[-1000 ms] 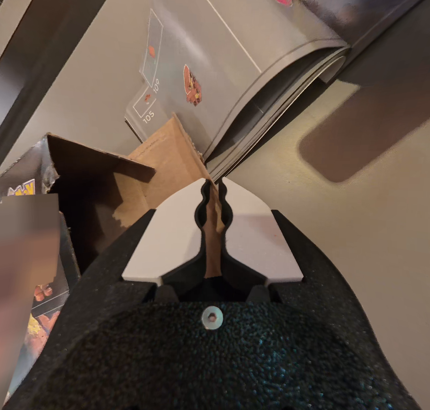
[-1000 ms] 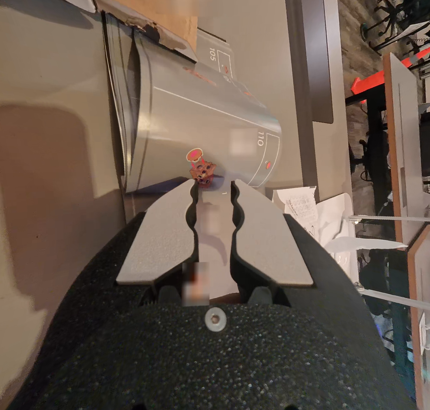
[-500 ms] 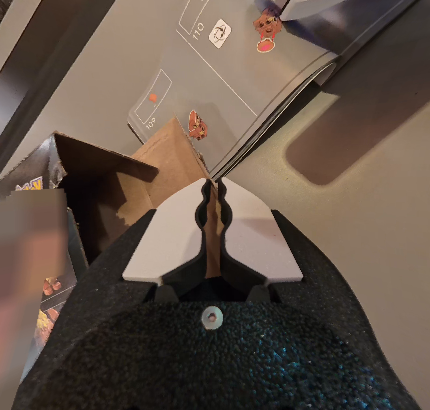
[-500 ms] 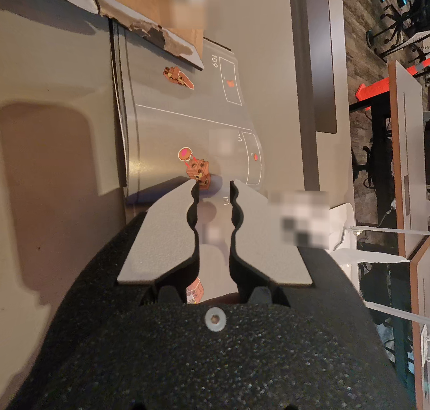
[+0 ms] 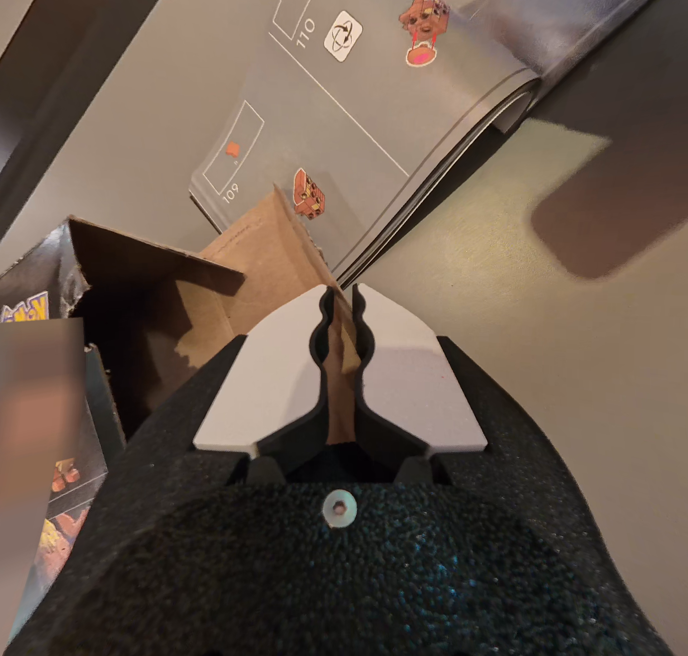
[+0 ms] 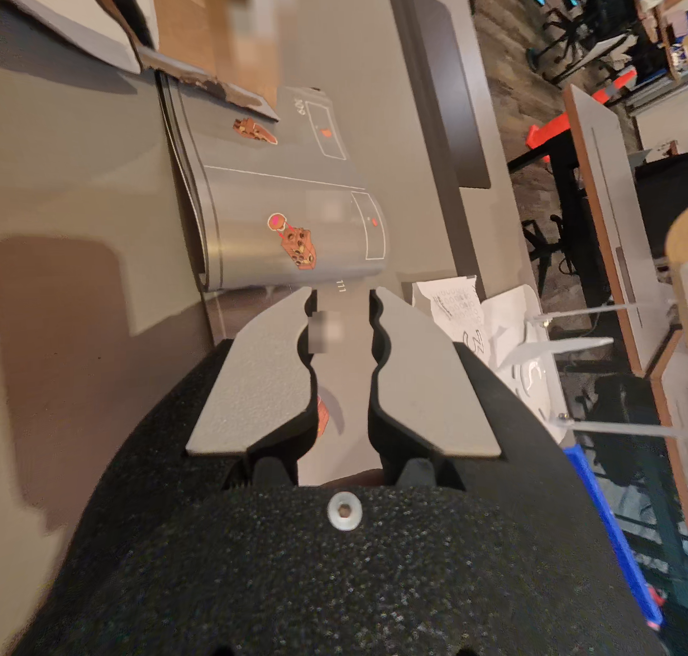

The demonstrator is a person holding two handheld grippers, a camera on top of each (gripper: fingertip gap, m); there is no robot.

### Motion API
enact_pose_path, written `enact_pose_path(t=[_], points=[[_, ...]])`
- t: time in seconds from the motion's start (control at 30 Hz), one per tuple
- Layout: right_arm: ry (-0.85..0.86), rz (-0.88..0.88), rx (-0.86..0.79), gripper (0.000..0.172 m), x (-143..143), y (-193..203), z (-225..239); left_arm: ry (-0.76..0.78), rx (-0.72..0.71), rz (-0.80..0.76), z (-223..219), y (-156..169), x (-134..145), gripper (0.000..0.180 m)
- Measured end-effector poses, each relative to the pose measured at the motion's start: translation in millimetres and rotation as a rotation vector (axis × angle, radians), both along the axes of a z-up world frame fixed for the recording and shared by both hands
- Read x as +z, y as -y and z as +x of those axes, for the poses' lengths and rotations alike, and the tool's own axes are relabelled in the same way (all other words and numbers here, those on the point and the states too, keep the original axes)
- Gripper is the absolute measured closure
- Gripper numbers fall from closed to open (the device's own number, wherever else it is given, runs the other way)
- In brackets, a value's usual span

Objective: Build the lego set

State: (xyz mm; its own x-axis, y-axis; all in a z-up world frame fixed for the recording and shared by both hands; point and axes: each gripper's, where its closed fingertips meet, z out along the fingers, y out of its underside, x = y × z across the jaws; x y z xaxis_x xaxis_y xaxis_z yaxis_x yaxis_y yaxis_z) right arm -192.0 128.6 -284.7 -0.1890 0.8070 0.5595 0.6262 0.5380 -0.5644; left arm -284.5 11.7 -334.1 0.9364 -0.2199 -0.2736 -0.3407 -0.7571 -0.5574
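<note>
Grey tabletop (image 5: 521, 340) fills most of both views, with office chairs and desks beyond its far edge. On it lies an open grey booklet (image 5: 335, 117) of building steps, pages bowed upward, beside a torn cardboard box (image 5: 149, 284). White crumpled paper (image 6: 465, 314) sits near the booklet's corner. The left gripper (image 5: 340, 292) has its jaws loosened around a brown box flap (image 5: 268, 251); only one pad touches it. The right gripper (image 6: 342, 295) stands open over a page, gripping nothing.

Bare table (image 5: 521, 340) right; torn box (image 5: 149, 266), booklet (image 5: 335, 117) crowd left.
</note>
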Motion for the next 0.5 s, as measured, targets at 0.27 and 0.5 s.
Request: enact_pose_path(t=[0.27,0.5], points=[[-0.124,-0.358,-0.127,0.149,9,15,54,0.353,-0.045,0.223,29,-15,39,0.169],[-0.274,-0.498,-0.098,0.149,32,29,100,0.523,-0.059,0.306,42,-27,44,0.168]])
